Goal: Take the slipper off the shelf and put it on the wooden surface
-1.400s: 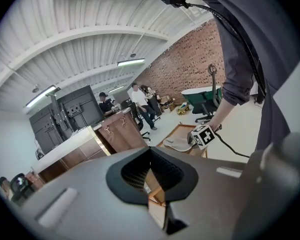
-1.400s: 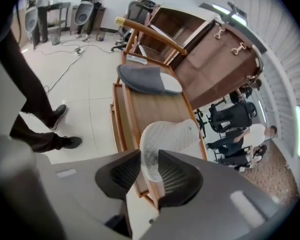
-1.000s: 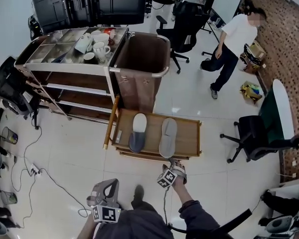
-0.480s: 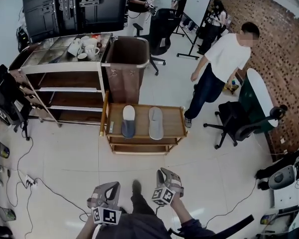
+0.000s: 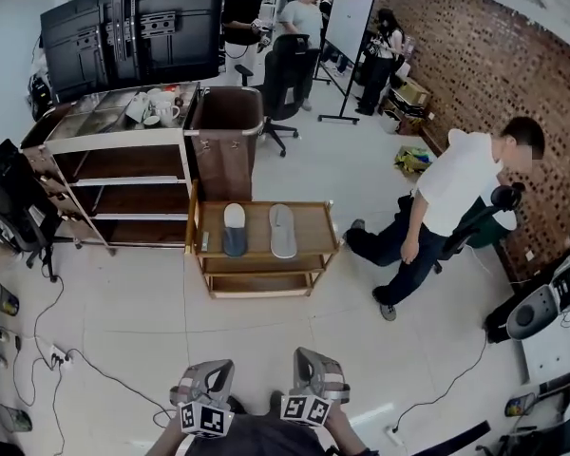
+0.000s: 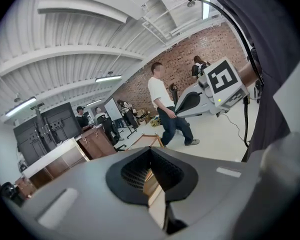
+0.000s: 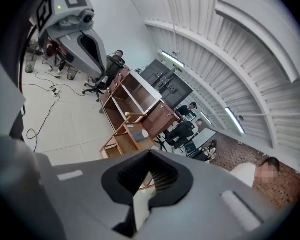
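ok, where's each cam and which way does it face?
Head view: on the person's head, steeply down at the wooden cart; left gripper and right gripper at bottom.
Left gripper view: on left gripper, tilted up past shut jaws to ceiling, brick wall; right gripper at right.
Right gripper view: on right gripper, past shut jaws to cart and shelf unit; left gripper top left.
Shared: cart in head and right gripper views.
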Available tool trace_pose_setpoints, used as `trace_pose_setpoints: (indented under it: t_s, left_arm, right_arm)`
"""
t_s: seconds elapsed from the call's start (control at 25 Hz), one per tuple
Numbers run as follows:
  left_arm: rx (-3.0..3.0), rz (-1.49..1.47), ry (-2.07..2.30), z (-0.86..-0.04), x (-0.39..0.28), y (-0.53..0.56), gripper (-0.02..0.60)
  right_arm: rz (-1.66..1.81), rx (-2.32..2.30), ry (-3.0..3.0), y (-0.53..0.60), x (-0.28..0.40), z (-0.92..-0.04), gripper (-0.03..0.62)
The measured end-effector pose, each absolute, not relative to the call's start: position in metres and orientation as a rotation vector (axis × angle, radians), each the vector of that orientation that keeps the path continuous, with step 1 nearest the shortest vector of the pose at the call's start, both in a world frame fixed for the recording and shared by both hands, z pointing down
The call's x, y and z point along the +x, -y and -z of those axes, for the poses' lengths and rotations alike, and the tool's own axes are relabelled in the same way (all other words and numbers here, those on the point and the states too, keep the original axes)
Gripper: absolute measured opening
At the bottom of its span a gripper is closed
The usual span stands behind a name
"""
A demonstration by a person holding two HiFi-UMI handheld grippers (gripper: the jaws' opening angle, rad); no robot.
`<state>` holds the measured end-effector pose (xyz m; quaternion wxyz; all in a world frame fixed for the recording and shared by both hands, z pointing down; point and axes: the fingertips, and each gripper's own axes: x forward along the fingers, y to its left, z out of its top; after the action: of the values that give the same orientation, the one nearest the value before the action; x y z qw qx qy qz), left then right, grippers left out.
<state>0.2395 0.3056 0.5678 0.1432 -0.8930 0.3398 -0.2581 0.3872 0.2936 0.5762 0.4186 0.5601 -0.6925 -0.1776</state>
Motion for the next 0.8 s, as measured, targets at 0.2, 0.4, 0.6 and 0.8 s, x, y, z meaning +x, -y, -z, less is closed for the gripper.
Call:
trace_pose_setpoints:
  t_s: [0.2, 0.4, 0.6, 0.8]
  left_arm:
    - [-2.551, 0.778, -1.017, -0.573, 0.261, -0.332, 0.017]
    - [-2.533, 0.786, -1.071, -0.572, 0.299, -0.359, 0.017]
    - [-2.498, 0.8, -1.101, -0.575, 0.334, -0.393, 0.017]
    - [-2.498, 0.816, -1.093, -0.579, 0.361, -0.42, 0.017]
  right_arm:
    - [0.469, 1.384, 1.78, -0.33, 0.399, -0.574, 0.003]
    - [0.484, 1.385, 1.827, -0.361, 0.434, -0.568, 0.002]
    - [0.5, 1.362, 1.866, -0.393, 0.464, -0.575, 0.002]
    - [0.496, 1.355, 1.887, -0.413, 0.485, -0.574, 0.002]
